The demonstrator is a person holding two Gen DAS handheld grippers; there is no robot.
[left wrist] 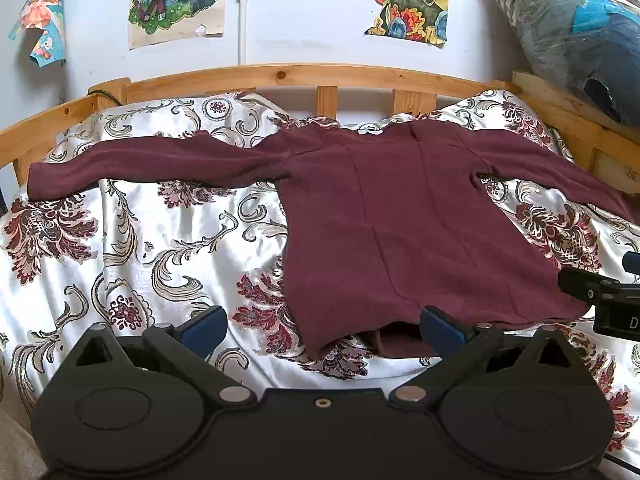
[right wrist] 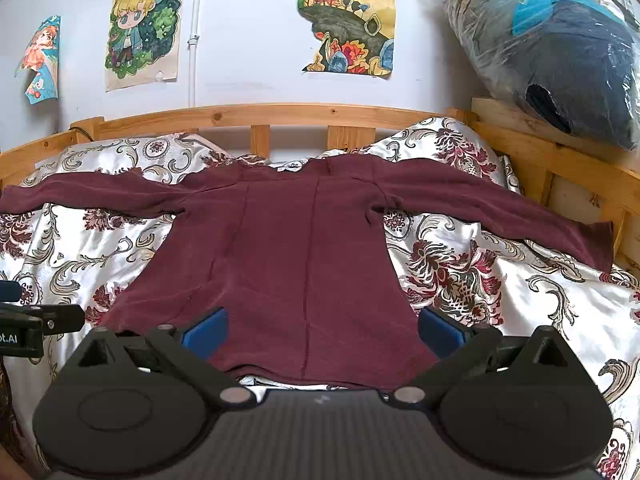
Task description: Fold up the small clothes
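My left gripper [left wrist: 323,326] has its fingers wide apart and holds nothing; it hangs just over the near left corner of the shirt [left wrist: 404,232], at the hem. My right gripper [right wrist: 323,326] is also wide apart and empty, over the middle of the hem. The shirt is dark red with long sleeves and lies flat on the bedspread [left wrist: 160,248], hem toward me, collar far, both sleeves stretched out to the sides. Behind it I see the wooden bed frame [left wrist: 280,76], then the wall with posters [right wrist: 140,28]. At the far right lies a bundle [right wrist: 560,52] in clear plastic.
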